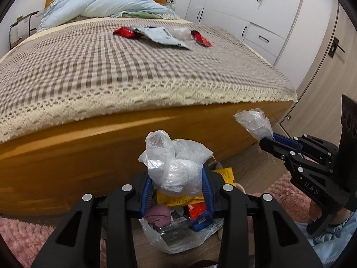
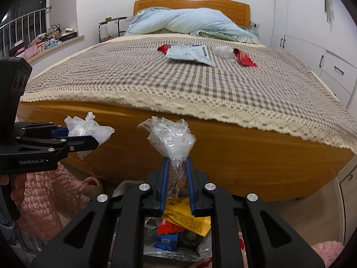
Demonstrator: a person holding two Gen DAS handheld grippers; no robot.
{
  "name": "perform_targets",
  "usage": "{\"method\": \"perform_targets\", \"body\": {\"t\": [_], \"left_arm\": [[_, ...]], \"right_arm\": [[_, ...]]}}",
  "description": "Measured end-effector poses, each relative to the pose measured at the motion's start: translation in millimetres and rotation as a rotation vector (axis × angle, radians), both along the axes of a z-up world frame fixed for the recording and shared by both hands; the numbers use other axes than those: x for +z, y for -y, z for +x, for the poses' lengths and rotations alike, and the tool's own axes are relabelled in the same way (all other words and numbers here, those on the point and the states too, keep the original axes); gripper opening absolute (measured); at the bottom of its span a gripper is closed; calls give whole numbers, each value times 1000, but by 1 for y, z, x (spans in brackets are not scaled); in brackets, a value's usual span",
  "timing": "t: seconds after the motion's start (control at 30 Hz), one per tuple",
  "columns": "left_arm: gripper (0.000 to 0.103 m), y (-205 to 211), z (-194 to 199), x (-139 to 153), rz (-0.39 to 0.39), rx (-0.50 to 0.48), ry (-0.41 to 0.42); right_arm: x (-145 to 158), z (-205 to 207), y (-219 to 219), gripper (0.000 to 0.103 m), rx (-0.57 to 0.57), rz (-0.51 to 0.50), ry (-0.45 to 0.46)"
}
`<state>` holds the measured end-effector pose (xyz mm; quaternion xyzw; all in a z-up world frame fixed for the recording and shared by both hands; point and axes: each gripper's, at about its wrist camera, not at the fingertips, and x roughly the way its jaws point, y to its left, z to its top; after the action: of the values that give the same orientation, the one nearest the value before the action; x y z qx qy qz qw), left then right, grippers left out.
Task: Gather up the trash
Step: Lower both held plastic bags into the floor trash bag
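My left gripper is shut on a crumpled white plastic bag; in the right wrist view that gripper and bag hang at the left. My right gripper is shut on a scrunched clear plastic wrapper, which shows in the left wrist view as the right gripper and the wrapper. Both hang in front of the bed's wooden footboard, above an open clear trash bag on the floor that holds yellow, red and blue wrappers. More trash lies on the bed: red wrappers, a pale pouch.
The bed has a checked cover with a lace edge, and blue bedding is piled at the headboard. White wardrobes line the right wall. A pink shaggy rug and a slipper lie on the wooden floor.
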<state>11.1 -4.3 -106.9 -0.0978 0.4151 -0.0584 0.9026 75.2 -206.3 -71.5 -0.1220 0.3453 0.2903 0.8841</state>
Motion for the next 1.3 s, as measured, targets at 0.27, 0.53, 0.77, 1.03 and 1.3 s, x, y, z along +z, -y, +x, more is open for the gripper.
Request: {"method": "perform_targets", "body": {"t": [0.27, 0.53, 0.77, 1.03, 1.3], "left_arm": [[36, 5, 1, -22, 17, -9, -49], [36, 6, 6, -44, 22, -13, -100], [36, 10, 10, -60, 31, -21, -134], [36, 14, 13, -75, 34, -40, -171], [36, 18, 20, -94, 40, -51, -228]], "right_arm": [[-18, -2, 0, 15, 12, -30, -50], [-33, -2, 1, 15, 22, -65, -93], [-48, 0, 1, 15, 34, -102, -134], [-64, 1, 0, 15, 46, -132, -185], [-82, 3, -1, 15, 50, -167, -241]]}}
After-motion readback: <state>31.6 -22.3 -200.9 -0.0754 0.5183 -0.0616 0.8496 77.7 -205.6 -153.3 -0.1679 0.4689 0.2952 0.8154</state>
